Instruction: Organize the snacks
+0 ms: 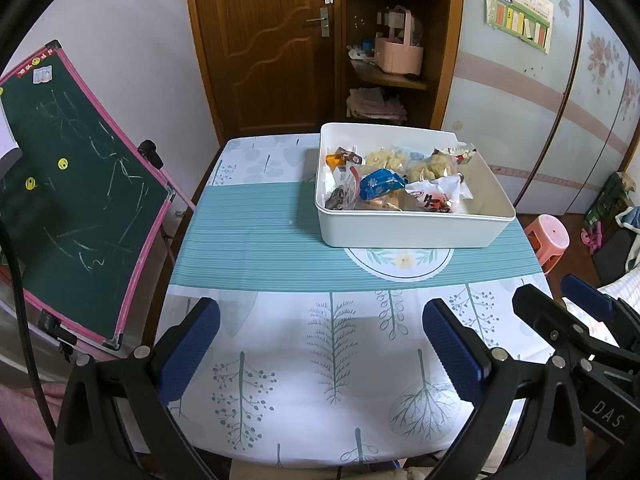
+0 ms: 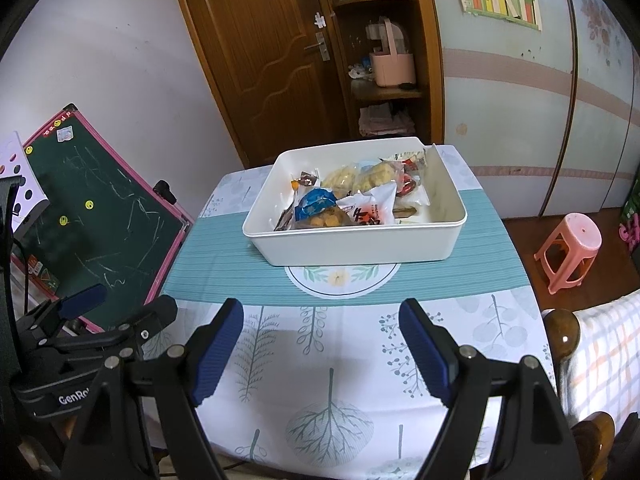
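Item: snack tidying, table scene, listed from the near edge outward. Left gripper [image 1: 320, 344]: jaws wide apart, nothing between them, poised over the leaf-print tablecloth [image 1: 288, 360] at the near edge. Right gripper [image 2: 322, 344]: jaws likewise spread and empty, beside the left one, tilted down toward the cloth. Table [image 2: 516, 264]: bare of loose packets as far as either view shows. White bin [image 2: 360, 242]: sits on the teal stripe past both grippers, at about 12 o'clock from the right gripper and 1 o'clock from the left, covering the top of a round flower motif [image 2: 340, 278]. Snacks [image 2: 344, 198]: all inside the bin, heaped toward its left half; a blue packet [image 2: 316, 204] and a white-and-red packet [image 2: 372, 208] lie near the front wall, pale puffed pieces in clear wrap behind, and small red and orange sweets at the back; the right part of the bin floor looks bare, though the wall hides some of it. Handling note: the task reads as nearly done or not yet restarted; if sorting goes on inside the bin, come down from above onto a top packet, pinch a crimped end rather than the puffed middle, and steady the bin with the other gripper. Beyond: chalkboard [image 1: 80, 200] at 10 o'clock, pink stool [image 2: 570, 254] at 2 o'clock, door and shelves far off.
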